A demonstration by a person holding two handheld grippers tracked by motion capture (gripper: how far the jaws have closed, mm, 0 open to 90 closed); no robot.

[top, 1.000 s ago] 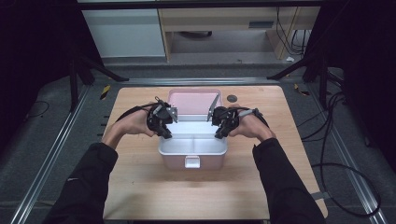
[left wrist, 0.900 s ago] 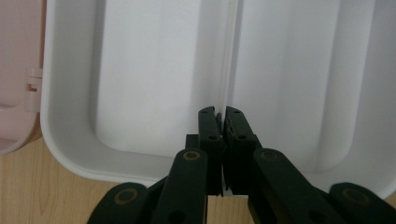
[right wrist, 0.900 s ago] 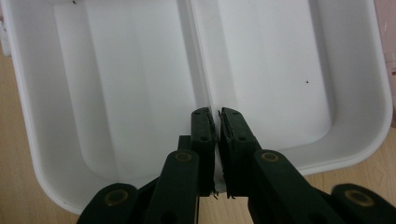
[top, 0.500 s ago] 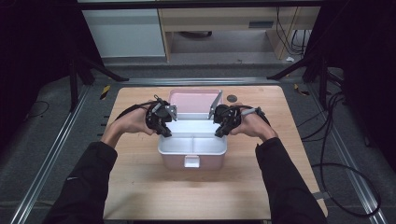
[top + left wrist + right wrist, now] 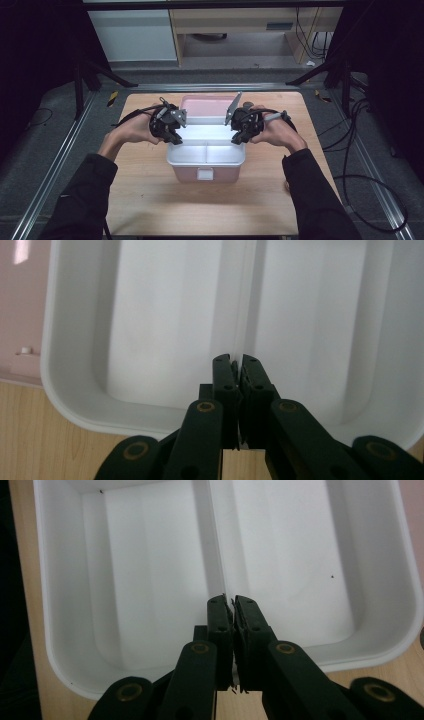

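A white two-compartment tray (image 5: 220,154) hangs just above a pink lunch box base (image 5: 186,173), whose lid (image 5: 207,105) lies open behind it. My left gripper (image 5: 176,139) is shut on the tray's left side and my right gripper (image 5: 235,139) on its right side. In the left gripper view the shut left gripper (image 5: 235,360) pinches the end of the tray's (image 5: 165,315) middle divider. The right gripper view shows my right gripper (image 5: 229,600) doing the same at the opposite end of the tray (image 5: 150,555). Both compartments are empty.
The box stands mid-way on a wooden table (image 5: 150,200), with bare wood in front and to both sides. A small dark round object (image 5: 247,105) lies on the table behind my right hand. Metal rails (image 5: 55,165) and cables run along the table's sides.
Both hands have risen, and the white tray has come up with them out of the pink base. The jaws stay shut on it.
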